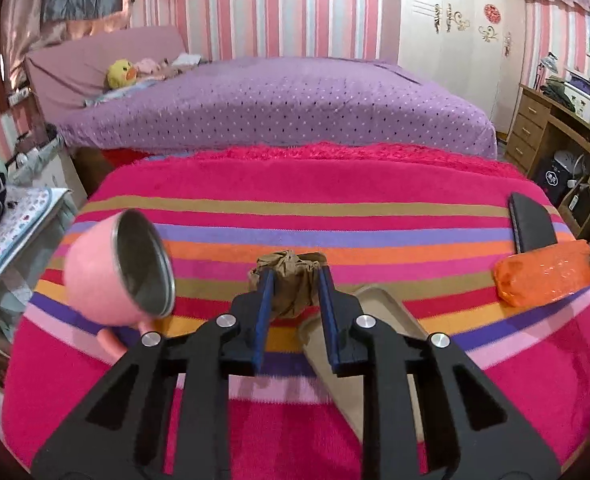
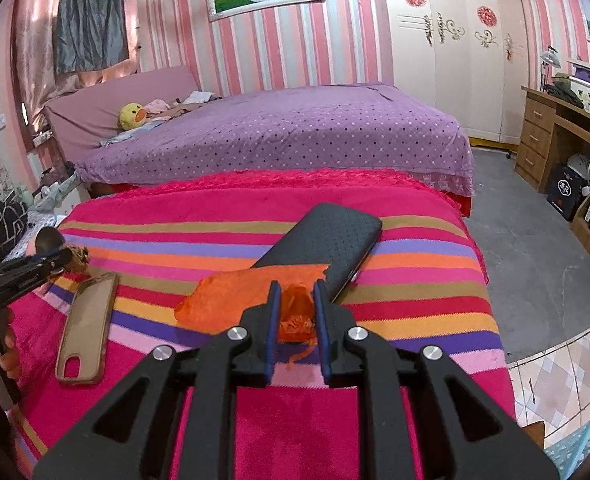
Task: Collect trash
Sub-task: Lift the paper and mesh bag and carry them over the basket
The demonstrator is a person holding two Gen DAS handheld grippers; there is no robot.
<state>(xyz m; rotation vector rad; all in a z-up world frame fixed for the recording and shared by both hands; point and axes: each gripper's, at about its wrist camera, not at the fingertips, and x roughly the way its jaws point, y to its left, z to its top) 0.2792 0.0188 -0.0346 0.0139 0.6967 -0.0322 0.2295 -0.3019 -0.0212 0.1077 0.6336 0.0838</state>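
A crumpled ball of brown paper (image 1: 291,296) sits between the blue pads of my left gripper (image 1: 297,272), which is shut on it just above the striped blanket (image 1: 335,208). The right wrist view shows the same gripper (image 2: 65,258) at the far left, held by a hand, with the paper (image 2: 79,258) at its tip. My right gripper (image 2: 296,285) is shut on the near end of an orange plastic wrapper (image 2: 231,300); the rest of the wrapper trails left over the blanket. From the left wrist the wrapper (image 1: 543,276) shows at the right edge.
A pink metal cup (image 1: 95,276) lies on its side at the left. A beige phone case (image 2: 87,328) lies flat between the grippers. A black flat case (image 2: 327,240) rests behind the wrapper. A purple bed (image 2: 295,132) stands beyond, and a wooden desk (image 2: 555,136) at the right.
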